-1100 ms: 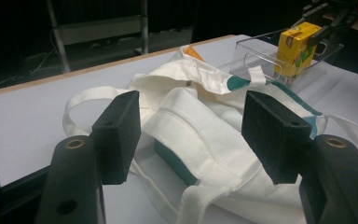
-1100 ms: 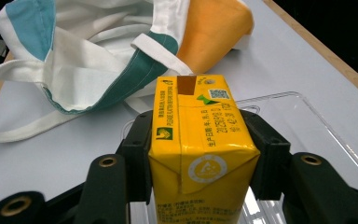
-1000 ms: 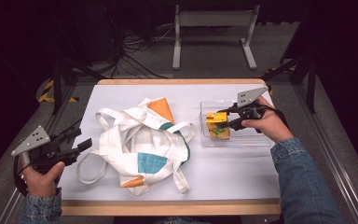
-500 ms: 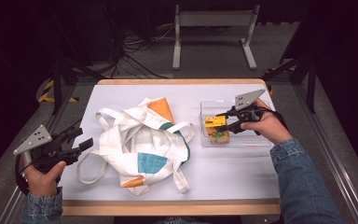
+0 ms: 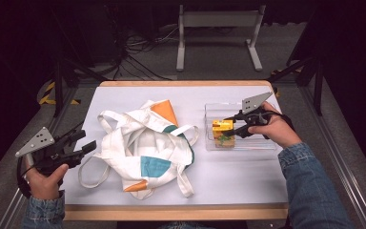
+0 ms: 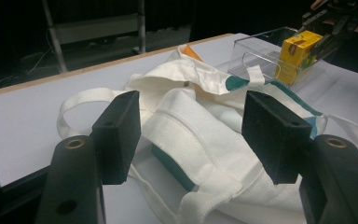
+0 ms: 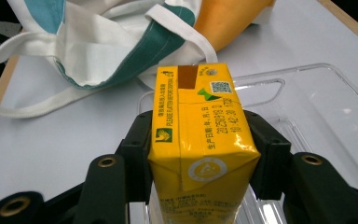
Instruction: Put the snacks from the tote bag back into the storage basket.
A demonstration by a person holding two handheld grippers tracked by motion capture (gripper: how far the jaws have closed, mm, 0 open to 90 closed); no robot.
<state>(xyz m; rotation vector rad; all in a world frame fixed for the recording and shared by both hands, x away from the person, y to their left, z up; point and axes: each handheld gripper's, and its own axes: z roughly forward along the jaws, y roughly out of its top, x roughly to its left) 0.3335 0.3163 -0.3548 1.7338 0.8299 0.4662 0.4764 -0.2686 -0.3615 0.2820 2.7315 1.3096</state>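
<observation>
My right gripper (image 5: 230,127) (image 7: 198,144) is shut on a yellow drink carton (image 5: 222,127) (image 7: 198,140), its black pads pressing on both sides. It holds the carton just above the left end of a clear plastic tray (image 5: 262,143) (image 7: 317,93), where a second yellow and green carton (image 5: 225,140) stands below it. A white tote bag (image 5: 143,143) (image 6: 200,121) (image 7: 102,42) with teal and orange patches lies crumpled in the middle of the table. My left gripper (image 5: 83,143) (image 6: 191,130) hovers open at the table's left edge, jaws pointing at the bag with nothing between them.
The white table top (image 5: 248,176) has a wooden front edge (image 5: 171,212). The bag's loose straps (image 5: 88,171) trail toward my left hand. A white metal stand (image 5: 214,19) and cables lie on the dark floor behind the table.
</observation>
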